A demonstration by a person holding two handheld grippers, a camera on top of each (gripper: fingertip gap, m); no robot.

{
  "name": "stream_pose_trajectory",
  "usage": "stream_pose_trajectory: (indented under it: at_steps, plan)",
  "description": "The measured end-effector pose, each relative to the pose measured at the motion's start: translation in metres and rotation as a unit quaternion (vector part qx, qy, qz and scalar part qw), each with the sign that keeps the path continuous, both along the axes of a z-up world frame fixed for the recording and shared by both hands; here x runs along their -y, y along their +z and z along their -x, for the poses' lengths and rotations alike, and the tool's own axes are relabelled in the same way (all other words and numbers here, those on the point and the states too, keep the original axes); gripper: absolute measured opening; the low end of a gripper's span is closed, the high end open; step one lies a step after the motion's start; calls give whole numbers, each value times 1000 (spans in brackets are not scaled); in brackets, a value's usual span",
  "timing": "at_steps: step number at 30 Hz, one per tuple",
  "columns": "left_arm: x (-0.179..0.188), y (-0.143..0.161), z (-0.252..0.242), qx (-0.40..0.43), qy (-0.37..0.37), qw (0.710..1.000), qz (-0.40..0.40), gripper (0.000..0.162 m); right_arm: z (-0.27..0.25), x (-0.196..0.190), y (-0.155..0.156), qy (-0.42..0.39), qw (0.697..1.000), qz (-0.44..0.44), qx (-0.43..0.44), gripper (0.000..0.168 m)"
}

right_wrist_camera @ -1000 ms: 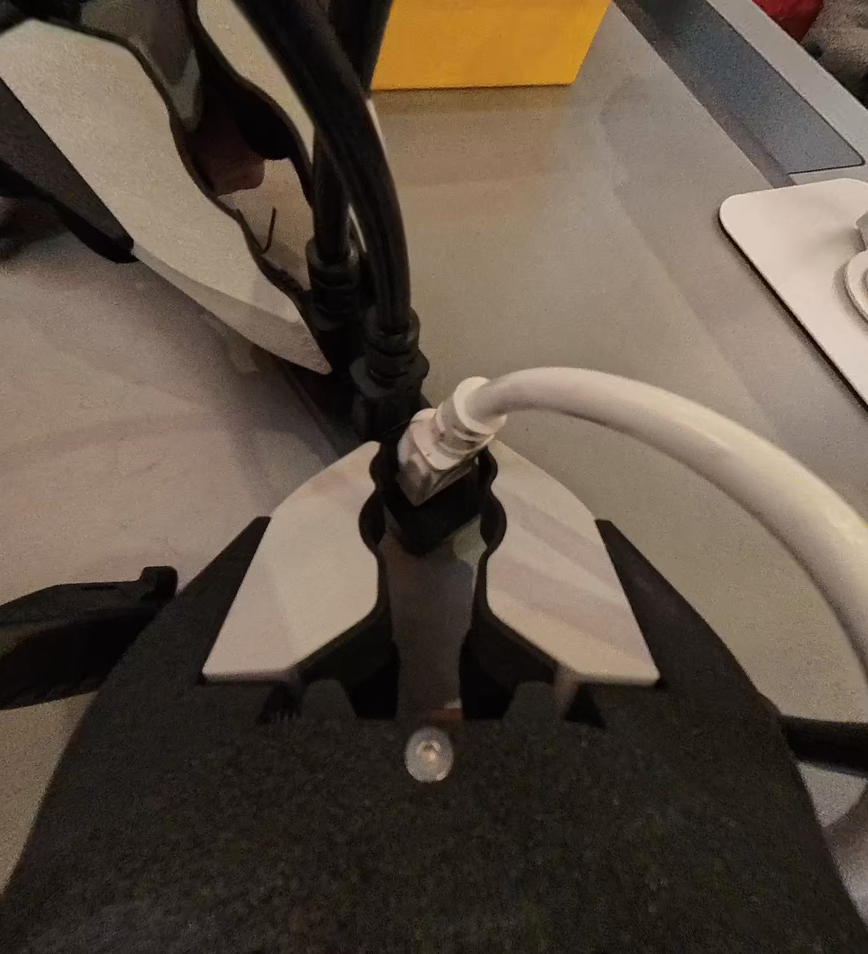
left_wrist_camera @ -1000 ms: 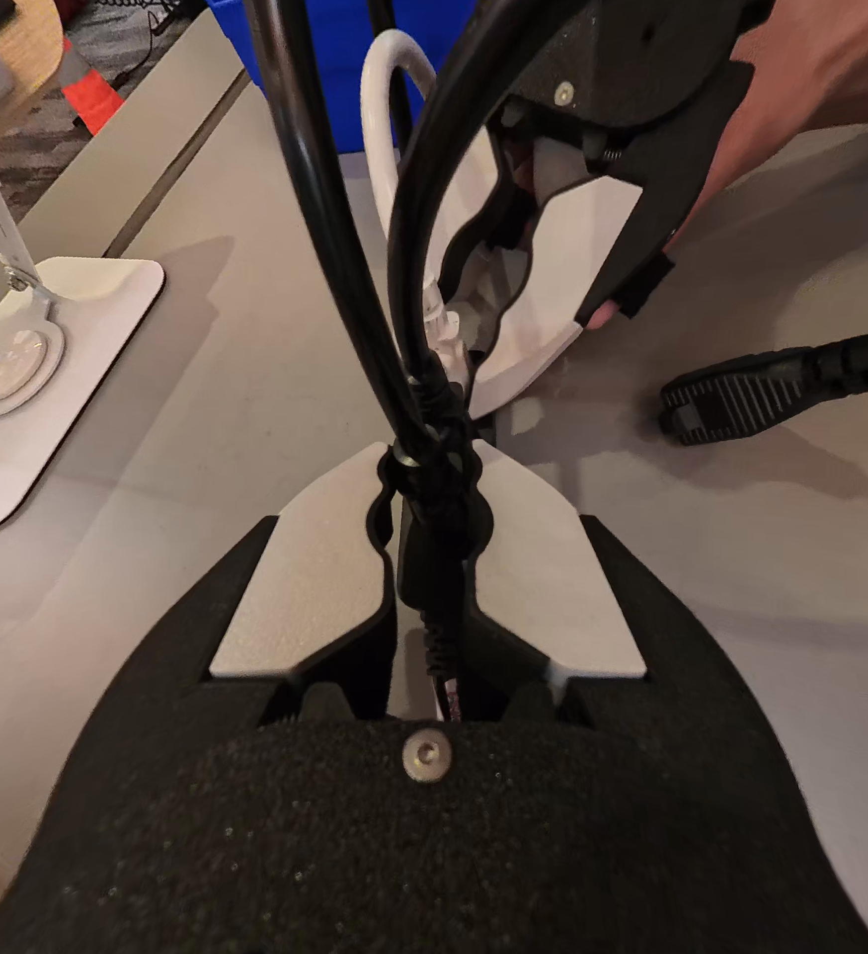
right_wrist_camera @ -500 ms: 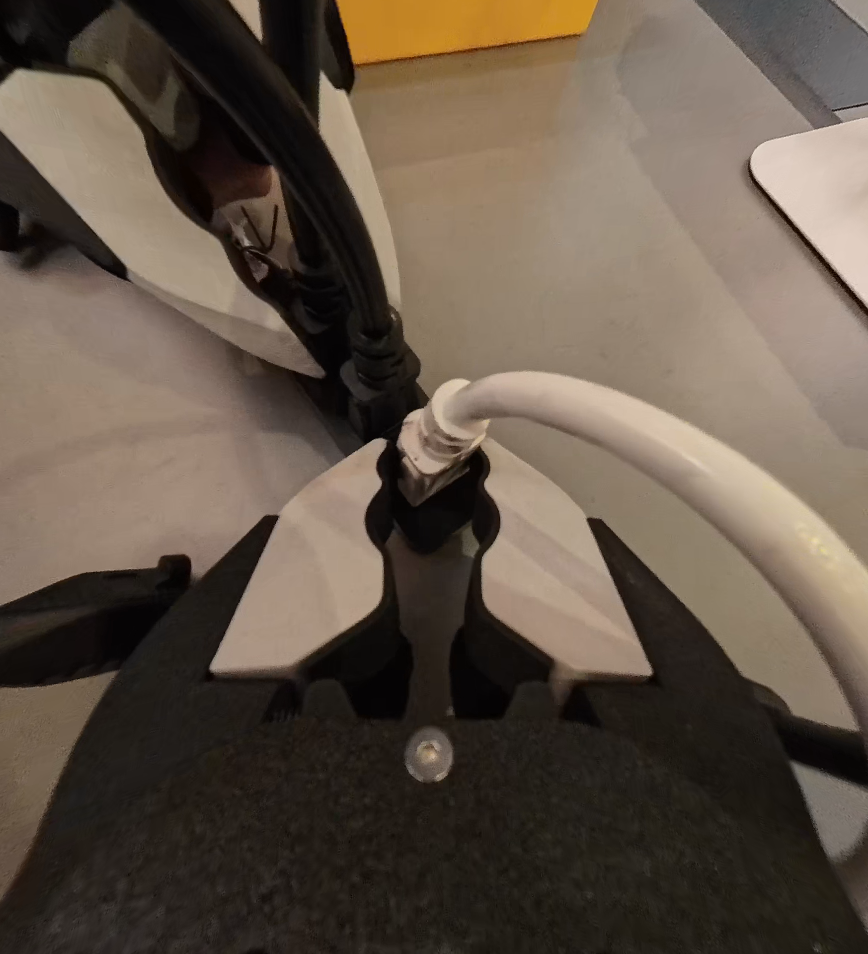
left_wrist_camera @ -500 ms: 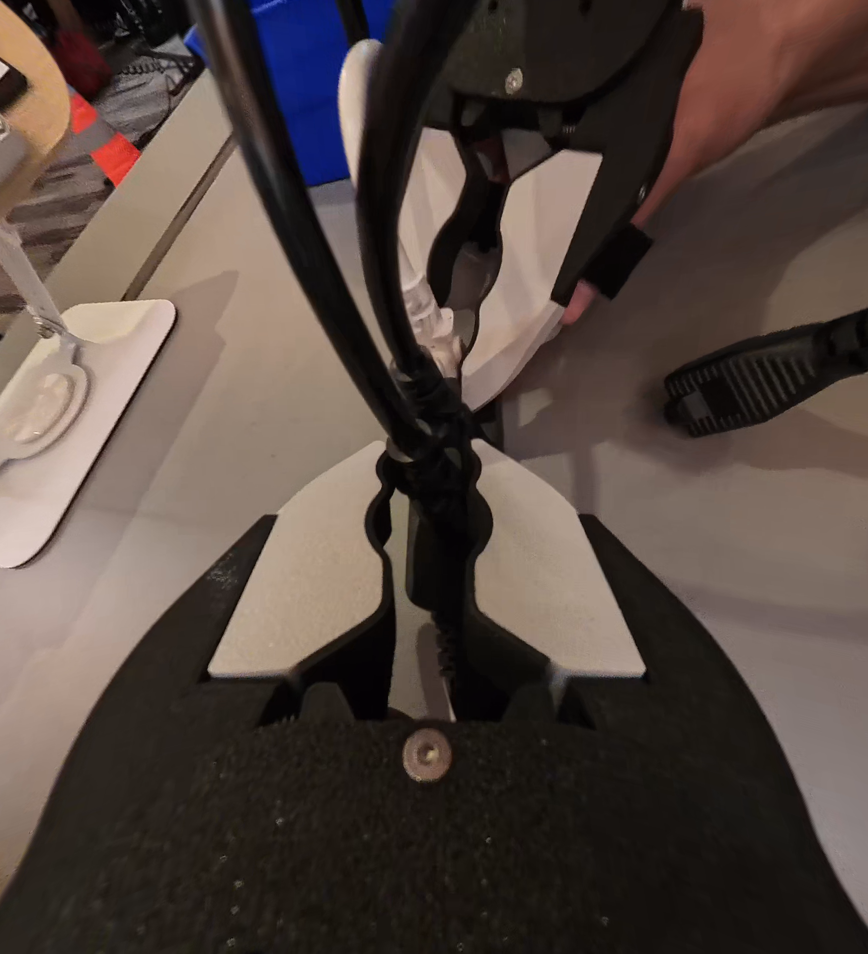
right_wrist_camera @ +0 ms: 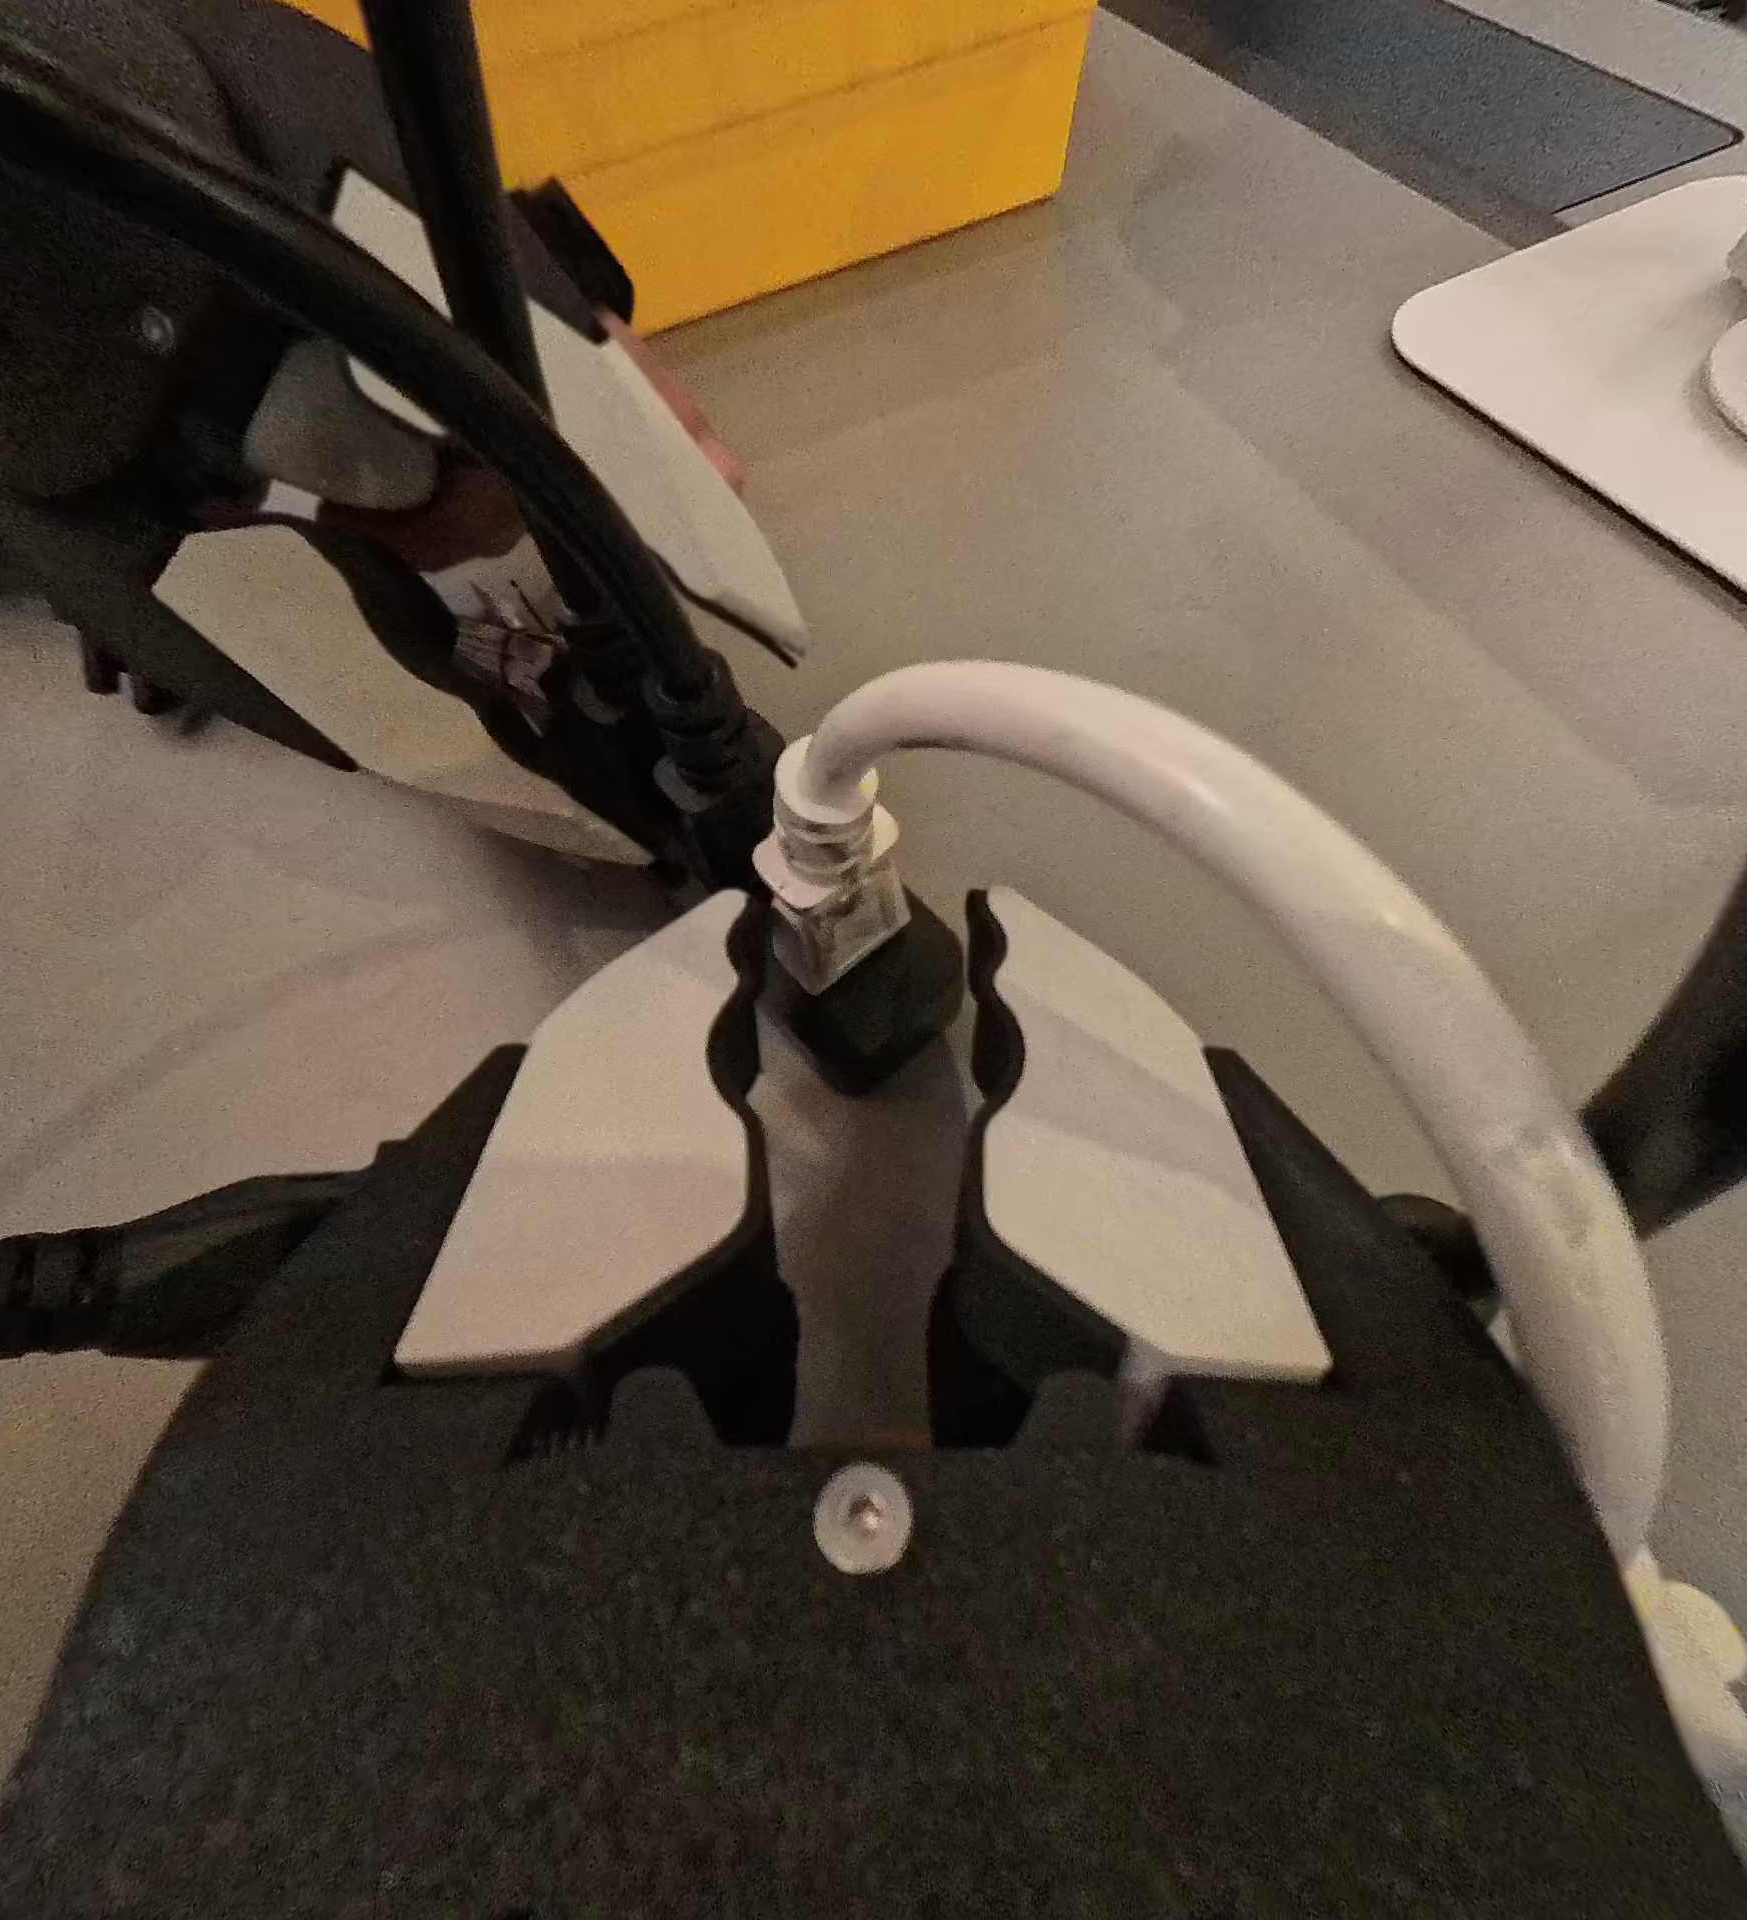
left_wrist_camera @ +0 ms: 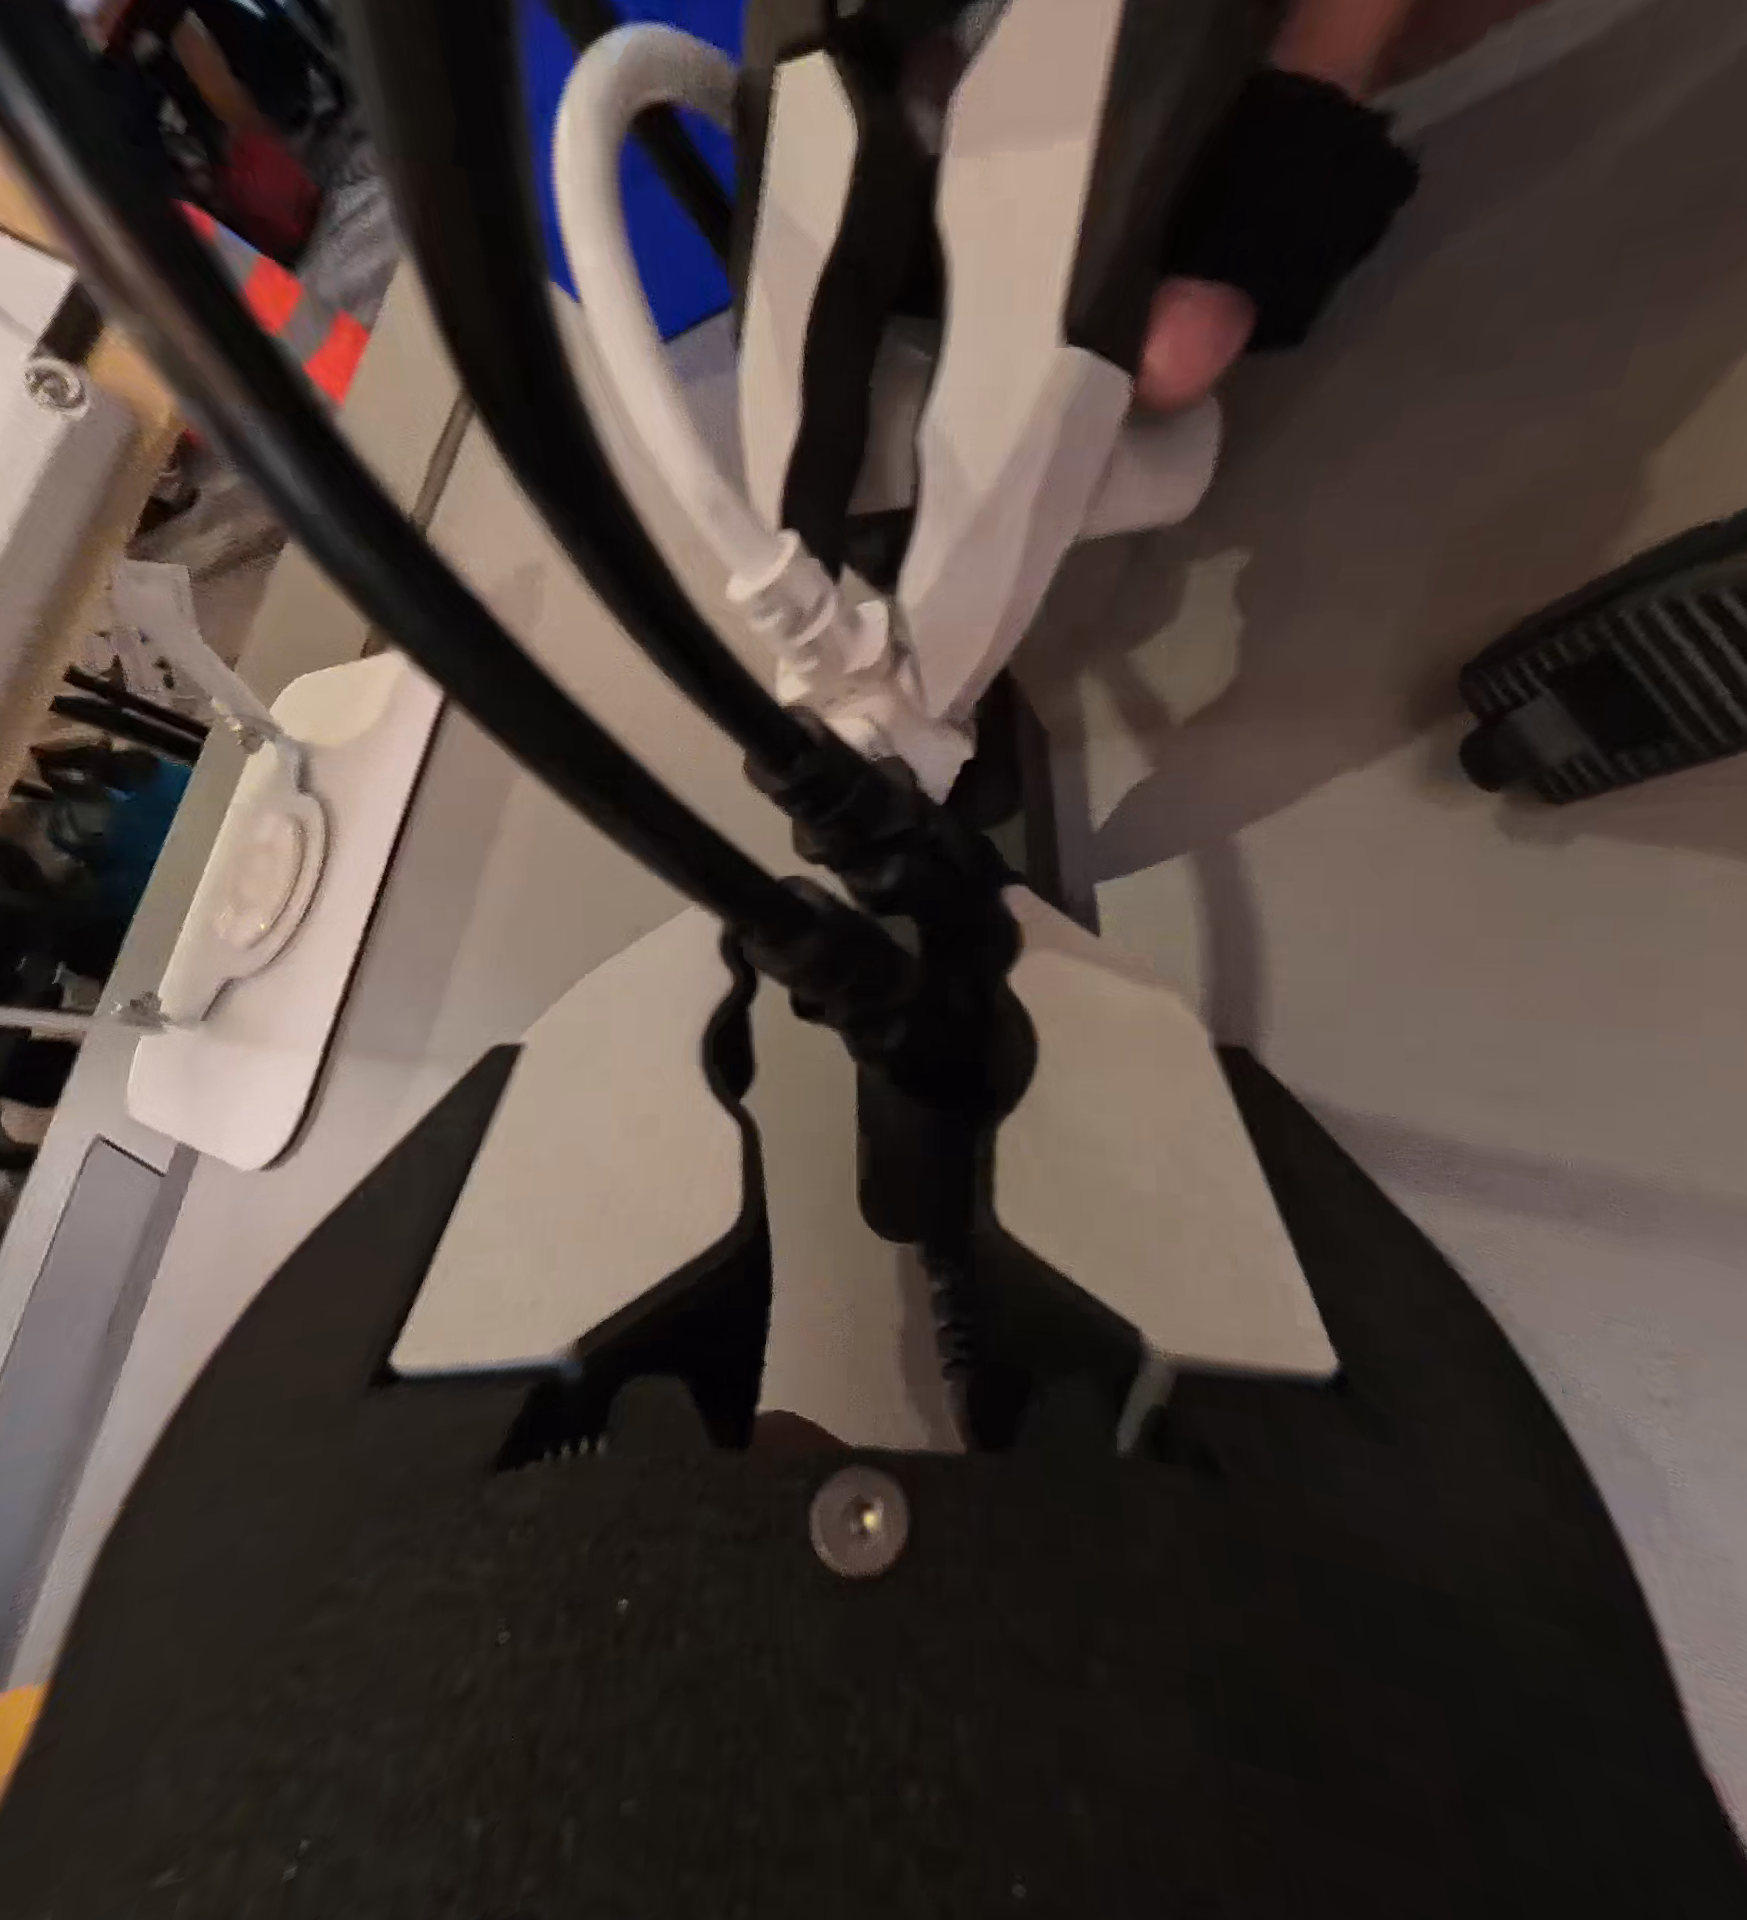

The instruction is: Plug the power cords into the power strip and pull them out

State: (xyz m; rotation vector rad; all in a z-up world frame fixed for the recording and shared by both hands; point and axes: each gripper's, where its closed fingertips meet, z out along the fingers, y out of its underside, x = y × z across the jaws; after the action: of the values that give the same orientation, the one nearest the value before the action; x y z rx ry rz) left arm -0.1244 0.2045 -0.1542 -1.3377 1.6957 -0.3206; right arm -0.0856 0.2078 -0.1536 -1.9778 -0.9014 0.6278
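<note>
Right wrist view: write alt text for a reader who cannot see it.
The right gripper, jaws parted, frames a white plug seated in a black socket, its white cord arching right. The left gripper is beside black cords on a grey table.

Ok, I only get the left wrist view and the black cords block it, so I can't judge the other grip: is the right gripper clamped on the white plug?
Observer: No. The right wrist view shows the right gripper open, with a clear gap between the white plug and its right finger.
Operator: What is that plug seated in?
Observer: A black housing directly beneath it, between the jaws. I cannot see what lies lower.
Operator: Where does its cord go?
Observer: The white cord arcs up from the plug, over to the gripper's right side, and runs back past its body.
</note>
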Motion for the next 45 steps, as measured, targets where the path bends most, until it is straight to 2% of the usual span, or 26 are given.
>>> stream_pose_trajectory:
  at_steps: [3,7,9,11,13,15,18,28,45]
  plan:
    - [2,2,-4,-19,-18,1000,4,36,3,-1,6,3,1000,-6,-23,35]
    - [-1,2,-16,-8,-26,998,49,52,8,0,5,17,999,-7,-33,30]
    - [3,-5,-20,-30,-30,994,103,65,11,-1,4,20,999,-7,-29,27]
    - [8,-16,-24,-62,-30,986,149,70,13,-2,5,19,999,-12,-30,25]
    - [11,-26,-27,-79,-29,981,175,62,14,-3,5,15,999,-13,-28,25]
    - [8,-27,-30,-66,-28,982,176,45,14,-3,5,17,999,-11,-30,25]
    - [7,-27,-33,-45,-35,979,196,41,14,-3,5,13,999,-7,-34,25]
    - [5,-27,-36,-30,-33,982,185,41,12,-4,6,6,999,-12,-31,25]
    - [3,-29,-40,-53,-34,983,172,42,4,-5,9,-18,1000,-7,-14,20]
